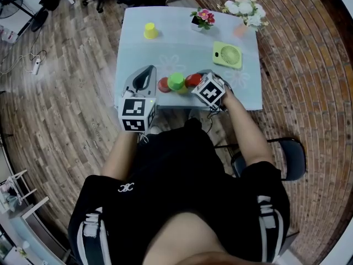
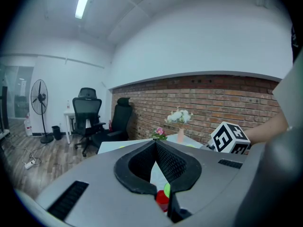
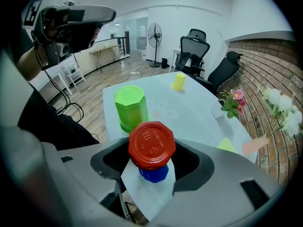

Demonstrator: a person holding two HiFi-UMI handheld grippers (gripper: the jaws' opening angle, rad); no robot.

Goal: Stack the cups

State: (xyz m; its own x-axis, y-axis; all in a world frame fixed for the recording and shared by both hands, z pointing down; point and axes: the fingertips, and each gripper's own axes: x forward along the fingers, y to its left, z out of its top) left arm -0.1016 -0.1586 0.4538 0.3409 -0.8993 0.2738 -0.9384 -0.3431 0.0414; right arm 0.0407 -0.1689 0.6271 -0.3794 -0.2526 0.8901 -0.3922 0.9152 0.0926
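In the right gripper view an upside-down red cup sits between the jaws of my right gripper, which is shut on it. It stands directly over a blue cup on the table. A green cup stands upside down just beyond, and a yellow cup stands far off. In the head view the right gripper is at the table's near edge beside the green cup. A second red cup sits left of it. My left gripper hovers beside that, shut and holding nothing.
On the pale blue table lie a flat green fan, a small pot of pink flowers and a vase of white flowers at the far right. A dark chair stands to my right on the wood floor.
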